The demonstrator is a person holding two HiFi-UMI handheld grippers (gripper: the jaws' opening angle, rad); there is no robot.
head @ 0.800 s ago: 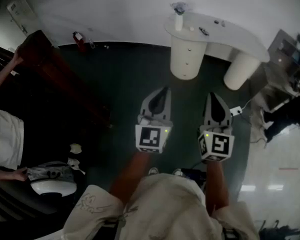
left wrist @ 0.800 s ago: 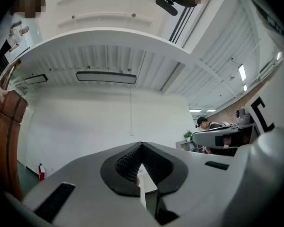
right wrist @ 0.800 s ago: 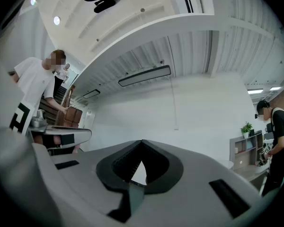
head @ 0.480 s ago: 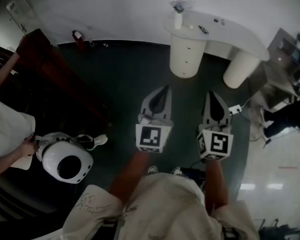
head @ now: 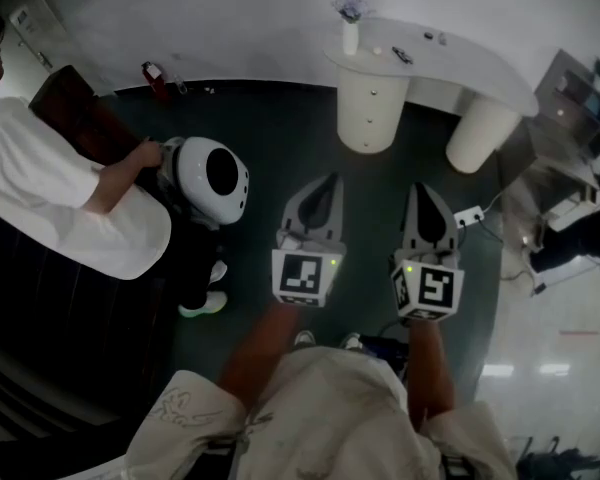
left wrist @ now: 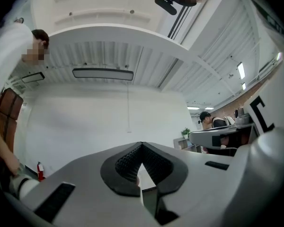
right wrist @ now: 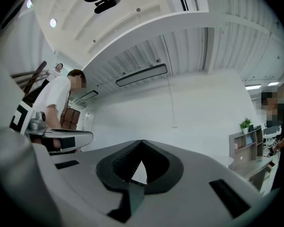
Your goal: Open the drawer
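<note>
The left gripper (left wrist: 141, 145) and right gripper (right wrist: 142, 143) had smooth, matt grey plastic shells, and their black pads (left wrist: 125, 162) were finely ribbed, like rubber. The white desk (head: 470, 68) looked smooth, the round white shell (head: 192, 173) glossy plastic, and the dark cabinet (head: 80, 118) reddish wood. The floor (head: 270, 138) was matt dark green, with glossy pale tiles (head: 560, 338) at the right.

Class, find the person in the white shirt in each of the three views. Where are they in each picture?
Head view: the person in the white shirt is at the far left.
Left gripper view: at the left edge.
Right gripper view: left of centre.
Shared landmark: the white wall.
</note>
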